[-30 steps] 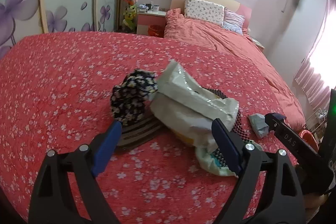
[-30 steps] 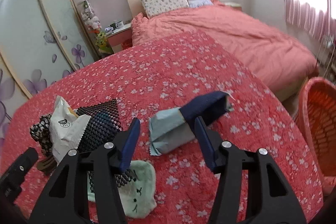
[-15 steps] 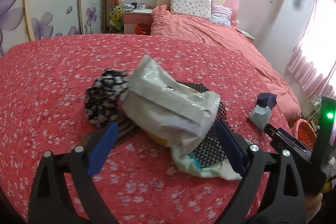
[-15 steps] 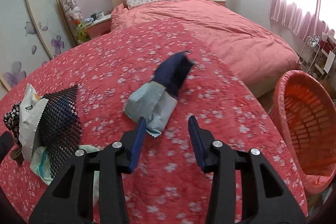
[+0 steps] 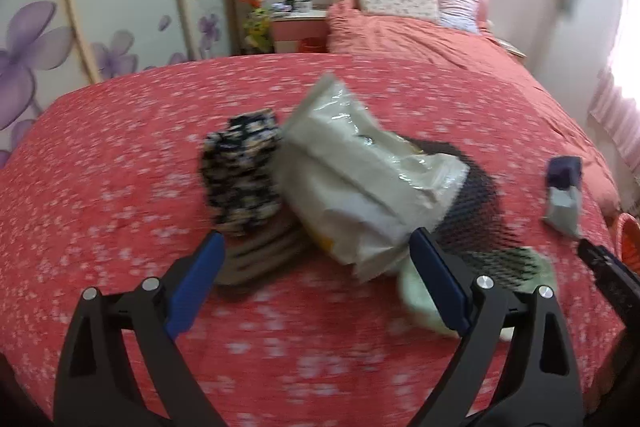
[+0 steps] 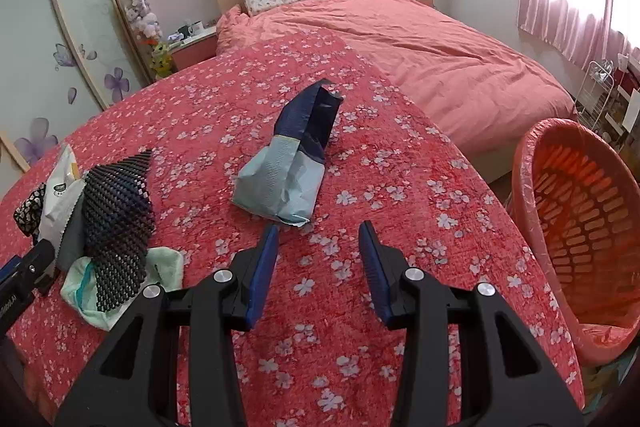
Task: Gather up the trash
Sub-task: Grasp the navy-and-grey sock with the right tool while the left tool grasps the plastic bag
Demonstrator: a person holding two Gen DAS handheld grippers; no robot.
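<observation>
A crumpled white plastic bag (image 5: 360, 179) lies on the red flowered cover, on black mesh (image 5: 476, 219) and beside a black-and-white floral cloth (image 5: 240, 171). My left gripper (image 5: 316, 267) is open and empty, just short of the bag. A blue and navy paper bag (image 6: 292, 171) lies mid-cover; it also shows in the left wrist view (image 5: 562, 191). My right gripper (image 6: 318, 247) is open and empty, just short of it. An orange basket (image 6: 576, 235) stands at the right.
A pale green cloth (image 6: 120, 291) lies under the mesh (image 6: 116, 215). A bed with a pink duvet (image 6: 420, 39) and pillows stands behind. A nightstand (image 5: 298, 31) and flowered wardrobe doors (image 5: 100, 7) are at the back left.
My right gripper has drawn back from the blue paper bag, which now lies free on the cover. My left gripper has shifted a little, keeping the white bag ahead.
</observation>
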